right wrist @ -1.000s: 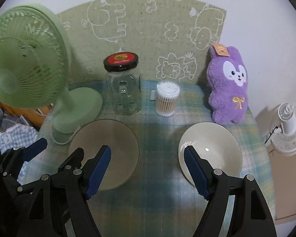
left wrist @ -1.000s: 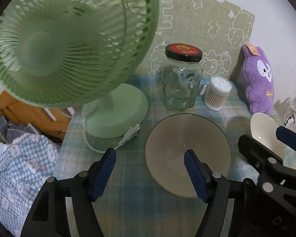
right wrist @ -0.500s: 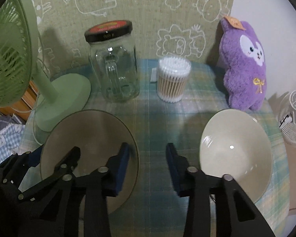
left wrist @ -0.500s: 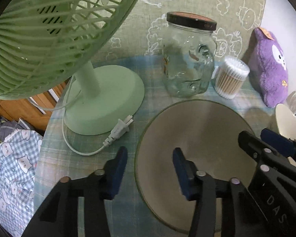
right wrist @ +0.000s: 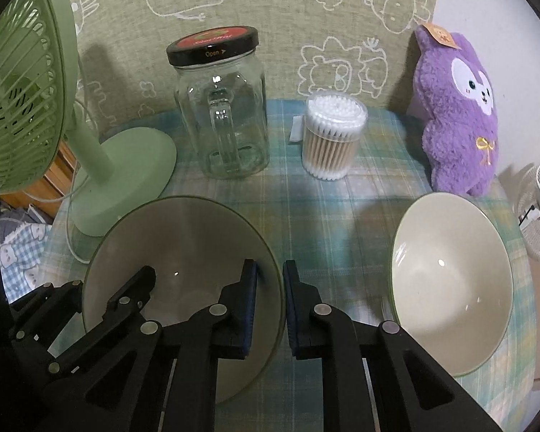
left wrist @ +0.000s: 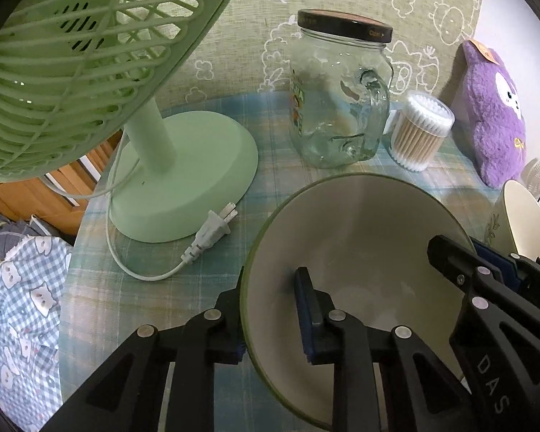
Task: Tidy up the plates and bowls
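Observation:
A wide cream bowl with a green rim (left wrist: 360,237) (right wrist: 183,244) sits on the plaid tablecloth. My left gripper (left wrist: 270,309) is shut on its left rim, one finger inside and one outside. My right gripper (right wrist: 270,298) is shut on the same bowl's right rim, with the rim between its pads. A second cream bowl (right wrist: 450,280) stands to the right of the right gripper and shows at the right edge of the left wrist view (left wrist: 522,219).
A green desk fan (left wrist: 90,72) (right wrist: 25,108) with its cord and plug (left wrist: 212,230) stands at the left. A glass jar (right wrist: 219,108), a tub of cotton swabs (right wrist: 333,136) and a purple plush toy (right wrist: 457,115) line the back. The table edge is near the left.
Both grippers moved down and forward to the wide bowl and closed from wide open, each onto one side of its rim.

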`<state>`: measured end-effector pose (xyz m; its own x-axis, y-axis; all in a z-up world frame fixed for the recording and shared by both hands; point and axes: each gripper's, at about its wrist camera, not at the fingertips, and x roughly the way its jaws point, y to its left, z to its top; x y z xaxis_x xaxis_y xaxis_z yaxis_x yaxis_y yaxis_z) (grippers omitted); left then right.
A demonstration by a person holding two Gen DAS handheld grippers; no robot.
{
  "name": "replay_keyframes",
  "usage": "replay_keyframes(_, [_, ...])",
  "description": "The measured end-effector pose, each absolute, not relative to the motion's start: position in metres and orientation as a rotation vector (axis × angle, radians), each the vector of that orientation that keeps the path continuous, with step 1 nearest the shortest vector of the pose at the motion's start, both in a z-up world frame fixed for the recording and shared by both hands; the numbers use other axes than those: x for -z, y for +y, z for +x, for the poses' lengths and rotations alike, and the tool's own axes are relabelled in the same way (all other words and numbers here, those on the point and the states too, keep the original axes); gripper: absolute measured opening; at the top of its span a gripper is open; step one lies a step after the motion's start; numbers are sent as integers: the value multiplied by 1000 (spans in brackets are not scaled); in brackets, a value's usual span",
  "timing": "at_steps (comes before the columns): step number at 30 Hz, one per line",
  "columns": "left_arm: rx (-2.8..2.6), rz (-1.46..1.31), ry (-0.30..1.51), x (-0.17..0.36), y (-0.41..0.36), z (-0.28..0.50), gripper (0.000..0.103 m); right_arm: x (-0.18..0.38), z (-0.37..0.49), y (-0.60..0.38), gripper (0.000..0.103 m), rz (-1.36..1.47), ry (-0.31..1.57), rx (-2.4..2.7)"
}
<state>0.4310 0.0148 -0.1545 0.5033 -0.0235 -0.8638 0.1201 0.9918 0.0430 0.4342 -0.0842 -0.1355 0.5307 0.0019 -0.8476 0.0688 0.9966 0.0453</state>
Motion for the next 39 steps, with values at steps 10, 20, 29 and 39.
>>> replay_keyframes(10, [86,120,1056,150,13,408,21,132,408,-82,17,70,1044,60])
replay_keyframes(20, [77,120,1052,135,11,371,21,116,368,-85,17,77,1047,66])
replay_keyframes(29, [67,111,1039,113,7,336,21,95,329,-88,17,80,1036,59])
replay_keyframes(39, [33,93,1006,83,8,290,22,65,280,-85,17,87,1007,42])
